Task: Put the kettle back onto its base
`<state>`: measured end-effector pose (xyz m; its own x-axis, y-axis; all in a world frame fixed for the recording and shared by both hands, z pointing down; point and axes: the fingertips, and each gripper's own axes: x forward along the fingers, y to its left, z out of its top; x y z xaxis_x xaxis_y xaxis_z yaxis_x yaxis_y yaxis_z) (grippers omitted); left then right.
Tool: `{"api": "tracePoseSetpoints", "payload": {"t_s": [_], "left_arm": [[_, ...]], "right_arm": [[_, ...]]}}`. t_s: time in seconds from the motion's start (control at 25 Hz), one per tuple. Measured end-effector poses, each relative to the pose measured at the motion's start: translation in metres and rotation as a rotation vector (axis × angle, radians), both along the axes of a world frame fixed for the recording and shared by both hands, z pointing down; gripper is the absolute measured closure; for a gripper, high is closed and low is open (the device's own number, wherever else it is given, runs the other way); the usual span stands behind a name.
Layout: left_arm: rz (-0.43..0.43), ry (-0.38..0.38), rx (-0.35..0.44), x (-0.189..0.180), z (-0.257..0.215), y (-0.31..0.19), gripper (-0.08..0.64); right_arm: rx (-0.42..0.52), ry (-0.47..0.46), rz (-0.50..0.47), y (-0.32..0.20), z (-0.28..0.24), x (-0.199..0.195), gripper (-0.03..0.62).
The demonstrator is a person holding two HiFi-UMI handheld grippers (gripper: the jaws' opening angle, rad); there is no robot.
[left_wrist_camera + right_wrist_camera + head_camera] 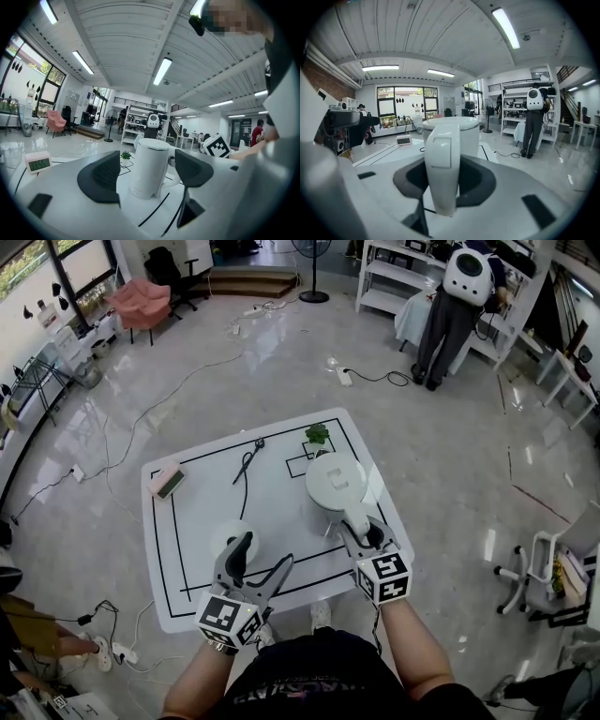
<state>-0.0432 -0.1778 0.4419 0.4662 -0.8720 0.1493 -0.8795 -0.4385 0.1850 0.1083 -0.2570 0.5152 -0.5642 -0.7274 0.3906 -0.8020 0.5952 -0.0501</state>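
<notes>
right gripper point(364, 534) fingers clamped on kettle point(335, 482) handle; base point(223, 538) lay just left, by wide-open empty left gripper point(262, 557).

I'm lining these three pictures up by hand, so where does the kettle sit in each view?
Head view: the kettle is just right of centre, seen from above.
Left gripper view: the kettle stands upright at centre.
Right gripper view: the kettle fills the centre, handle nearest the camera.
Shared landmark: the small clock, left of the kettle in all three.
</notes>
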Motion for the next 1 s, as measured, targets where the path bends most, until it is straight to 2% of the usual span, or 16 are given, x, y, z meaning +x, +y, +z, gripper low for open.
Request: {"api": "tracePoseSetpoints", "payload": {"t_s": [0.76, 1.0], "left_arm": [[-0.013, 0.006, -0.005, -0.010, 0.003, 0.004, 0.206], [-0.042, -0.002, 0.006, -0.021, -0.001, 0.009, 0.207]], "right_arm": [[0.044, -0.025, 0.001, -0.001, -0.003, 0.001, 0.467], [0.066, -0.036, -0.001, -0.004, -0.008, 0.002, 0.468]]}}
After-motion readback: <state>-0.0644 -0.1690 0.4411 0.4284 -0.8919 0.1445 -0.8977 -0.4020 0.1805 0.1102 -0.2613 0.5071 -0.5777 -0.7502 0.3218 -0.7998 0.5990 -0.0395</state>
